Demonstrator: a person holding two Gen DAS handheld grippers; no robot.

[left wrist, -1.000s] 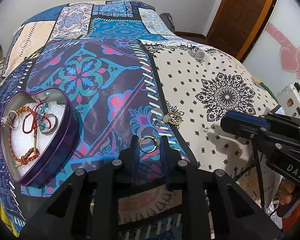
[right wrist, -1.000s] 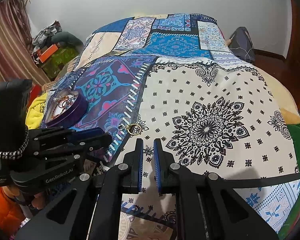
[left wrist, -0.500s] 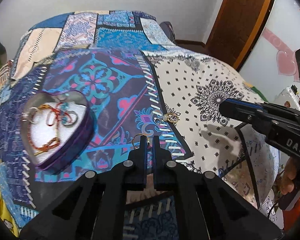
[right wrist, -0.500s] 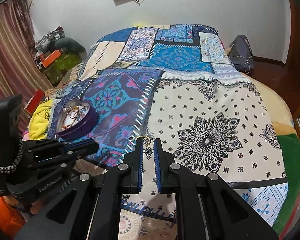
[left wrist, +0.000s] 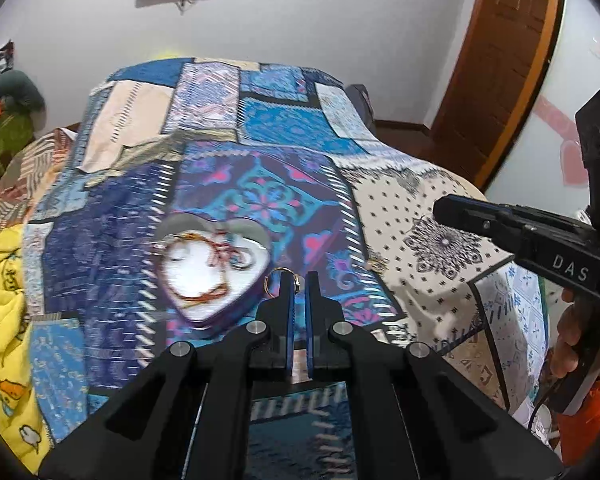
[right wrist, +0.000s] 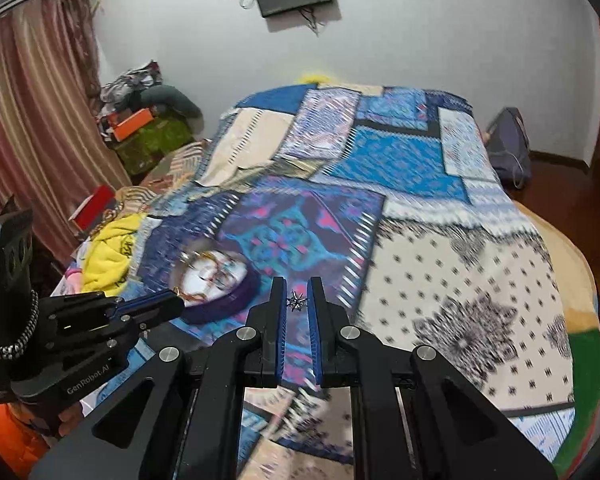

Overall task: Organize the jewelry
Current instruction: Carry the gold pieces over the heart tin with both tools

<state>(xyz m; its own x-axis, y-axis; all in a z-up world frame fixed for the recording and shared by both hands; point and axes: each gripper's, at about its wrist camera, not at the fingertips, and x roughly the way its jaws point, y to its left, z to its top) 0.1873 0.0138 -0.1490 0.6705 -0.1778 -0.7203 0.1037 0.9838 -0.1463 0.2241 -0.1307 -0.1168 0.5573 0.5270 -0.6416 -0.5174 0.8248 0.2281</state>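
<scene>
While both tools hang above the patchwork bedspread, the left tool at the lower middle of its own view has its fingers pressed nearly together, pinching a thin gold ring that sticks out at the left fingertip. Just left of it in that frame lies the heart-shaped tin on the bed, with a red cord bracelet and rings inside, blurred. In the right wrist view the right tool, at lower centre, pinches a small dark star-shaped jewel between its blue pads, though a narrow gap shows below it. The tin sits to that tool's left, beyond the left tool at lower left.
</scene>
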